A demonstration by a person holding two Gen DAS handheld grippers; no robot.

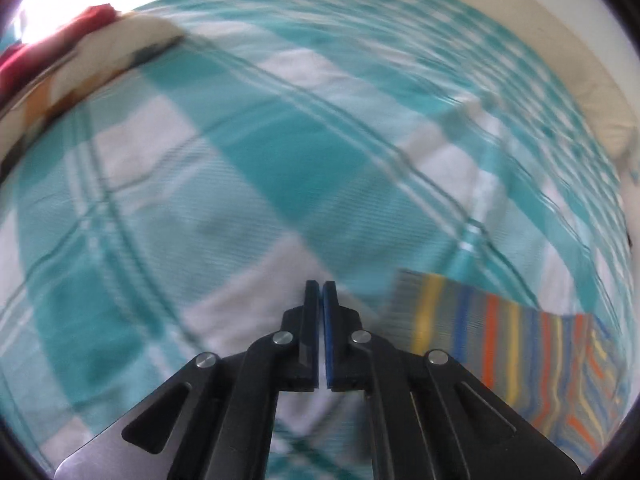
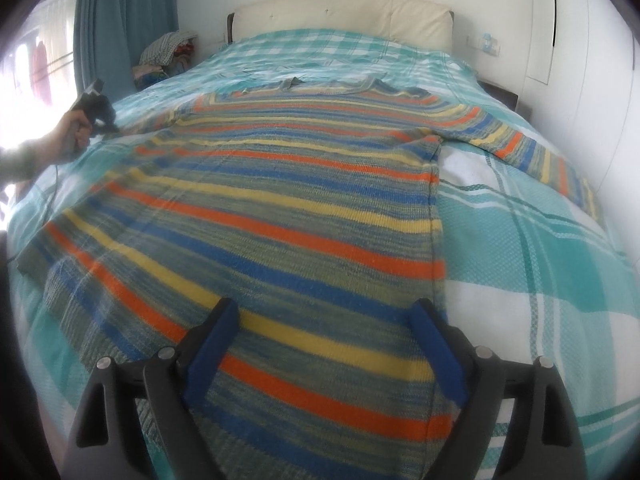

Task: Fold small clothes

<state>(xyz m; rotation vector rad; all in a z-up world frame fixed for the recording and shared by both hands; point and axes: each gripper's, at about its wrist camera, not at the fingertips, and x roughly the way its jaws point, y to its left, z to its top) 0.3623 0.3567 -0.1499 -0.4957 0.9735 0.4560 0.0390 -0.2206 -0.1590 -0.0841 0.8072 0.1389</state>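
A sweater (image 2: 280,200) lies flat on the bed cover (image 2: 540,260) in front of my right gripper (image 2: 324,336).

From my right wrist view, the sweater's hem is nearest me, between the parted fingers, and its collar points toward the headboard (image 2: 340,16) at the far end. One sleeve (image 2: 532,152) stretches out to the right. My left gripper (image 2: 96,110) hangs at the bed's left edge, beside the other sleeve; a heap of clothes (image 2: 168,50) sits behind it. In my left wrist view, its closed fingers (image 1: 322,336) are above bare cover, the sleeve end (image 1: 500,336) to their right.
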